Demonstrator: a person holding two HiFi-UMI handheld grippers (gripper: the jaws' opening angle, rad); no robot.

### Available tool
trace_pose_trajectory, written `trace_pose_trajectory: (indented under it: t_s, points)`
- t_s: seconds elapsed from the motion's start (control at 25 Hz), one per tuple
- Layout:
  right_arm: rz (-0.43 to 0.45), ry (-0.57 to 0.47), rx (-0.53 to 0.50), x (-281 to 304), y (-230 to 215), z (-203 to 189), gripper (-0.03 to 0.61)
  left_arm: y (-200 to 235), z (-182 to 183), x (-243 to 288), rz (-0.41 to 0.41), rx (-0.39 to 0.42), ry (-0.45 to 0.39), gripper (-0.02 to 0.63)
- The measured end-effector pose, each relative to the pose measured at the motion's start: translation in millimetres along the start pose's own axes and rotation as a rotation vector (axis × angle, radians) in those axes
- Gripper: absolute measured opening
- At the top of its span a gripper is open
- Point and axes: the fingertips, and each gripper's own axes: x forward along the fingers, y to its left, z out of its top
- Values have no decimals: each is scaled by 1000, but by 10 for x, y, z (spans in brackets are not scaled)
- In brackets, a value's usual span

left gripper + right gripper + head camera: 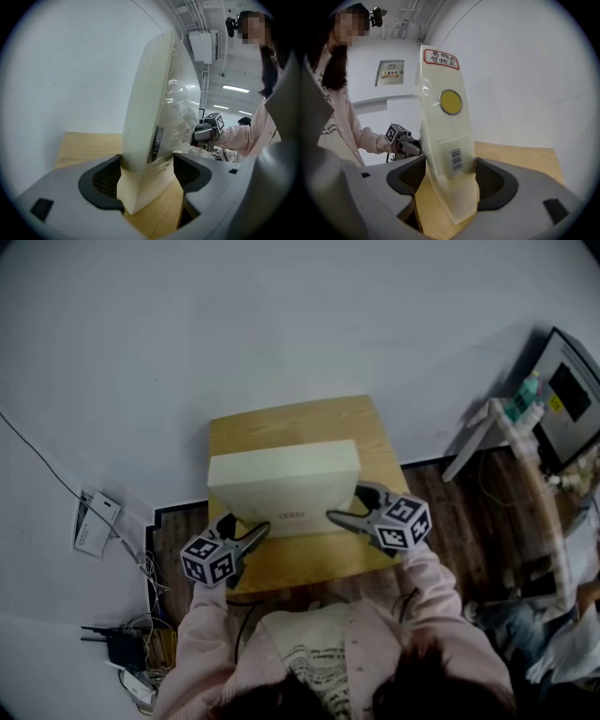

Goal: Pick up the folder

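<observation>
Your left gripper (255, 534) and your right gripper (339, 517) each squeeze one end of the cream folder (284, 486), which is over the small wooden table (291, 418), so that it does not tip.

The folder (445, 140) is carrying a red-bordered label (441, 58) of Chinese characters and a barcode (456, 160). A wall sign (388, 73) is showing characters too small to read.
</observation>
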Motion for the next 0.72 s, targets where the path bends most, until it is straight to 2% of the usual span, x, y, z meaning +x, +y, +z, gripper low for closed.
trace_pose_trajectory:
  t_s: [0.72]
  points:
    - [17,-100,38,-272,88,390,344,-295,368,-200,66,-27,-104,342]
